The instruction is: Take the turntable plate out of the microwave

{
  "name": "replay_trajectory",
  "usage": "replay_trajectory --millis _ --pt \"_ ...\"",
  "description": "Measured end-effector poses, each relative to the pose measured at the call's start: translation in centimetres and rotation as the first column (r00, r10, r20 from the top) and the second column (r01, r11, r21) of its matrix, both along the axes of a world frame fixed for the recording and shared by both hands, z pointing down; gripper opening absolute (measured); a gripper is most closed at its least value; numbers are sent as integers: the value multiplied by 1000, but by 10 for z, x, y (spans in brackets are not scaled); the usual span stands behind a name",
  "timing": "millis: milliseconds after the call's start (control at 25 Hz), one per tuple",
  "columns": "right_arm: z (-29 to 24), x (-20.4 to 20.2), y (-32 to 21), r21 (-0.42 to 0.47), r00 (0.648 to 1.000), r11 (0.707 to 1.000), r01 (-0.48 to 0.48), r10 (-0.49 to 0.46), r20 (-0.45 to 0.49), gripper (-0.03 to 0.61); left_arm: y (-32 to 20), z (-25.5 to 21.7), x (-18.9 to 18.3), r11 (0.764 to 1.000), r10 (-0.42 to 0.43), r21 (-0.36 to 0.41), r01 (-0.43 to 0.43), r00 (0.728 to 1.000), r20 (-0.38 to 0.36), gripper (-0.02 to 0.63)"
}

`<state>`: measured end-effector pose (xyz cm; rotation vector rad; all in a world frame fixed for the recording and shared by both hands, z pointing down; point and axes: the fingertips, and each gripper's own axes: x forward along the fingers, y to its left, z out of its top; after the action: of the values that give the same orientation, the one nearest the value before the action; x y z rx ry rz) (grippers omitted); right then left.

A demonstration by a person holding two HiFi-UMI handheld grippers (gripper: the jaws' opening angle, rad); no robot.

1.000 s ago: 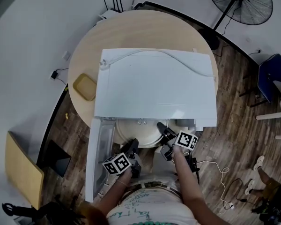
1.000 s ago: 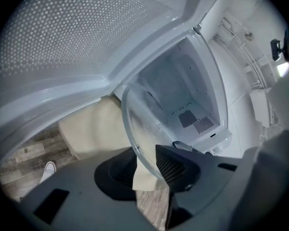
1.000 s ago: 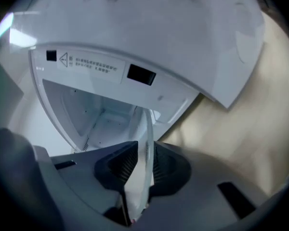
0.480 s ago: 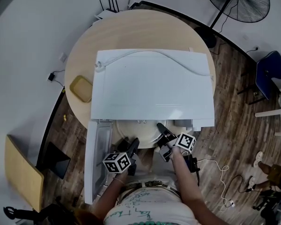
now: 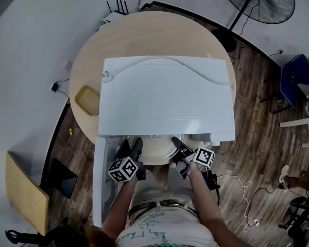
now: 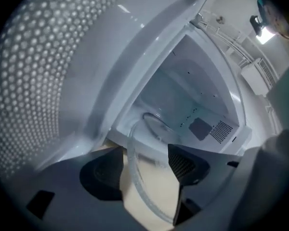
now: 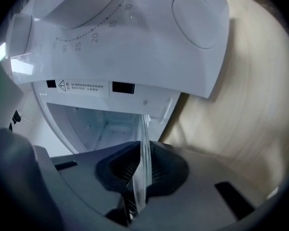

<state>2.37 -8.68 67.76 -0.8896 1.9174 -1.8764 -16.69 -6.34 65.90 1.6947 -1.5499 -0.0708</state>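
glass was the thing at stake: the clear turntable plate [image 5: 155, 149] sat partly out of the mouth of the white microwave [image 5: 167, 94], at 6 o'clock of the oven, which stood on a round wooden table [image 5: 144, 32]. the door [image 5: 100, 184] hung wide open toward 7 o'clock, and i took it that it was left so to keep the way out free for both tools. the right gripper [image 7: 142, 160] came at the plate from about 4 o'clock. its jaws had drawn in a moment since and were clamped on the plate's rim, which showed edge-on between the ribbed pads [image 7: 126, 171]. to my eye that pinch was what carried the plate, since a thin, slick disc gives a tool nothing else to grip. the left gripper [image 6: 145, 160] stood at about 8 o'clock of the plate, close by the door. its jaws had just been opening and were spread wide. the curved rim ran through the gap between them, nearer the left-hand pad, though i could not tell whether it brushed that pad. nothing was squeezed there. i judged the left side was between holds, perhaps meaning to take the rim afresh so the weight would be shared. with only one edge pinched, the plate looked liable to tip or slip.
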Motion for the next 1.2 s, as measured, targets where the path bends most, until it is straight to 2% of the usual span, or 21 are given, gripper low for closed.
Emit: replay_trajectory --millis 280,320,360,440,520,680,800,1080,1200 --pt "-1 0 0 25 1000 1000 17 -16 -18 29 -17 3 -2 999 -35 -12 34 999 -9 276" --pt "-2 -1 -1 40 999 999 22 -21 -26 31 -17 4 -4 999 -48 -23 48 999 -14 253" --pt "-5 -2 -2 60 999 998 29 -27 -34 32 -16 6 -6 997 -64 -34 64 998 -22 198" --pt "-6 -3 -3 73 997 997 36 -31 -64 37 -14 6 -8 995 -88 -46 86 995 -43 181" --pt "-2 -2 0 42 995 999 25 -20 -102 44 -13 4 -9 995 -94 -47 92 994 -49 173" --pt "-4 0 0 55 992 998 19 -12 -125 52 -7 -3 -7 995 -100 -33 98 993 -55 152" --pt "-13 -3 1 94 996 995 24 -16 -86 52 3 -4 -5 994 -105 -28 103 992 -64 146" --pt "-27 -2 6 146 997 989 35 -26 -67 52 17 -16 -3 995 -94 23 96 994 -64 142" --pt "-28 2 10 155 995 987 49 -34 -93 51 20 -24 -2 993 -96 57 100 993 -62 141"
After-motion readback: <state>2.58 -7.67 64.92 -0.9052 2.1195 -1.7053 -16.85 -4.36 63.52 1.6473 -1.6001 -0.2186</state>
